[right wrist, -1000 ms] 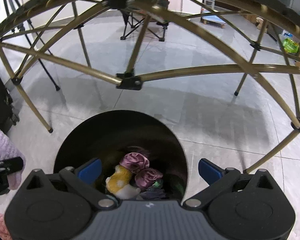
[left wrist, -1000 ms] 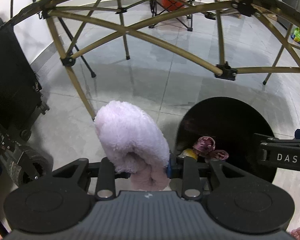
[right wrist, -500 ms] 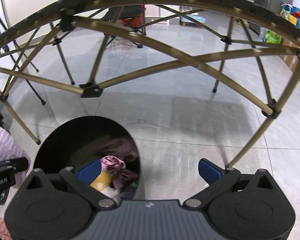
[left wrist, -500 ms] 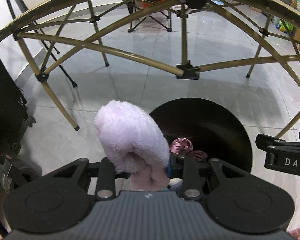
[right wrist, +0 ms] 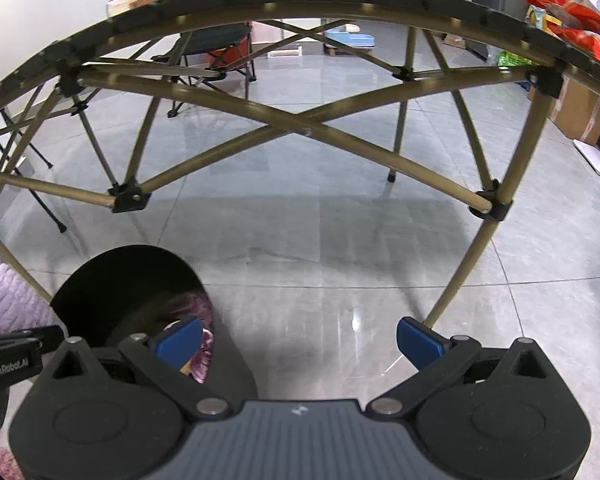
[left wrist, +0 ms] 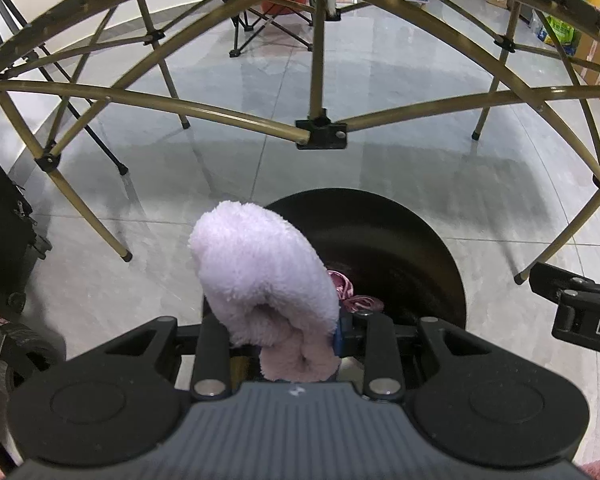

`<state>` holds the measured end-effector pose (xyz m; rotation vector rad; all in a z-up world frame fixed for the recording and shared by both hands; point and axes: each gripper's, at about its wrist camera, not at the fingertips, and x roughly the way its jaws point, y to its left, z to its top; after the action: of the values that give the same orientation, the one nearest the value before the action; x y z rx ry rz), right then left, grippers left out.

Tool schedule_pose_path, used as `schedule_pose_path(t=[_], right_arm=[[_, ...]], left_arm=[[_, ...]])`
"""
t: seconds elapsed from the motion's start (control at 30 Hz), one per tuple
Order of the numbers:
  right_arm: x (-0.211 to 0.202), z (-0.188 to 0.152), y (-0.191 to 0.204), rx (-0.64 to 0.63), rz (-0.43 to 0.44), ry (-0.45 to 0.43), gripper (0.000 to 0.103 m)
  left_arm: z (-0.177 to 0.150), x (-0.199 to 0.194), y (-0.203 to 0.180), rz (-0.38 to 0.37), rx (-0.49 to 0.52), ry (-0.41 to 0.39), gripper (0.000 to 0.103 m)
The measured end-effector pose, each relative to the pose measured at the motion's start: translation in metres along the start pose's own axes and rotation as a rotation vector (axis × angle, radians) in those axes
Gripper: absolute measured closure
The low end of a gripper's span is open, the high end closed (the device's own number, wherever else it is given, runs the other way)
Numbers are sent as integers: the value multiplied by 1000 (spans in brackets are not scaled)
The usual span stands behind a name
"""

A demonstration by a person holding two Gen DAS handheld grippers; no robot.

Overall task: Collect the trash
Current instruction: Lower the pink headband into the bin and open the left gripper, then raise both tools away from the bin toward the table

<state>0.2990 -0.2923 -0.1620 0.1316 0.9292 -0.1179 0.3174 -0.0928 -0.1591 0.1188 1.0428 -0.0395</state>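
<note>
— Since a second before, what had shifted on your feeds?

— Both my cameras had slid sideways past the folding table frame [left wrist: 320, 136]. On my left feed the black bin [left wrist: 428, 248] had drifted from the right edge to dead centre, just behind the cloth; on my right feed it had slipped from the middle down to the lower left [right wrist: 112, 288].

— And what did the bin hold?

— I saw crumpled pink scraps [left wrist: 346, 286] low inside it, partly hidden by the cloth. On the right feed the same pink stuff [right wrist: 202, 338] showed beside something yellowish, though my gripper's finger covered most of it, so I couldn't tell what that was.

— The tools?

— My left gripper [left wrist: 284, 330] was clamped tight on a fluffy lilac cloth [left wrist: 260, 268], which stood up out of the jaws, over the near left rim of the bin. My right gripper [right wrist: 300, 342] was spread wide with nothing between its blue pads [right wrist: 420, 342], over bare grey tile beside the bin.
</note>
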Motion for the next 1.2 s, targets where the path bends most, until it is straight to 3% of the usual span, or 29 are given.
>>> schedule_pose_path(t=[0.63, 0.73, 0.83, 0.9, 1.2], right_arm=[[1, -7, -30, 42, -35, 4, 0], [1, -6, -30, 44, -37, 4, 0], [1, -7, -31, 41, -38, 2, 0], [2, -7, -31, 42, -38, 2, 0], [0, -7, -31, 44, -33, 3, 0]], left_arm=[[5, 27, -27, -4, -15, 97, 71], [6, 29, -27, -8, -20, 104, 61], [6, 28, -26, -4, -26, 102, 41], [6, 27, -25, 1, -38, 100, 0], [7, 25, -23, 15, -58, 103, 0]])
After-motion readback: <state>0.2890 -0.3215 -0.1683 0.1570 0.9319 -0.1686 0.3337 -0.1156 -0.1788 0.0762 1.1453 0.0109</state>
